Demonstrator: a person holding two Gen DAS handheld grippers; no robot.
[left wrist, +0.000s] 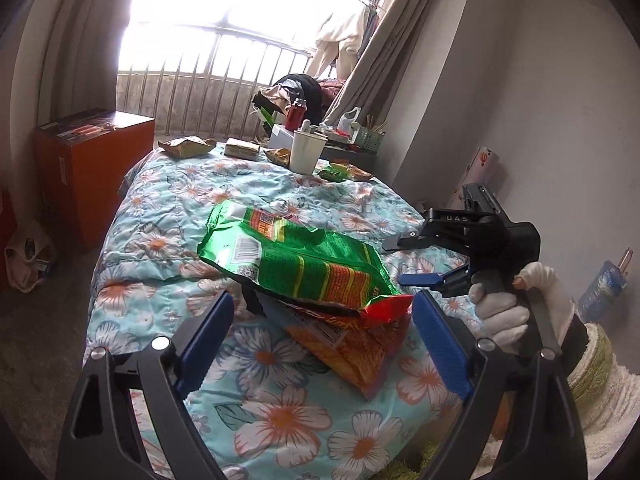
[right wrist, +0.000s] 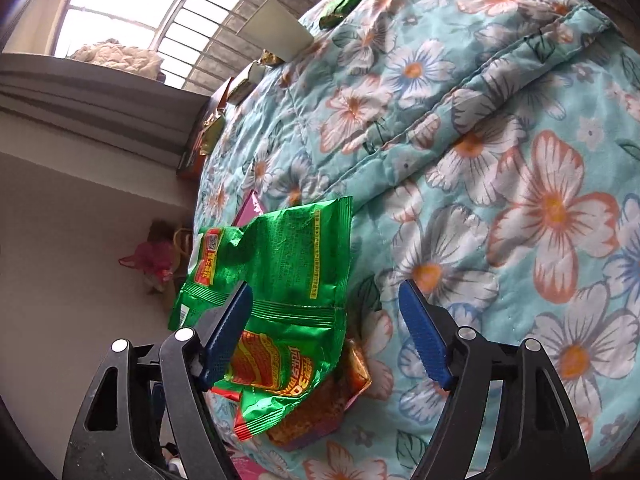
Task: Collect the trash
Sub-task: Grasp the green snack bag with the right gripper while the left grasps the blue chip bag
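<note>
Fingers [left wrist: 434, 332] wide around green wrapper [left wrist: 296, 260], long axis toward window [left wrist: 248, 8].

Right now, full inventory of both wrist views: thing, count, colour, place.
snack bag: 1, green, near end of the quilt, lying on the orange wrapper
orange wrapper: 1, orange, under the green bag
quilt: 1, turquoise floral, over the bed
small wrappers: several, green-gold, far end of quilt
paper cup: 1, white, far end
box: 1, orange, left of bed
left gripper: open, around both bags
right gripper: open, at the green bag
gloved hand: 1, white, holding the right gripper
</note>
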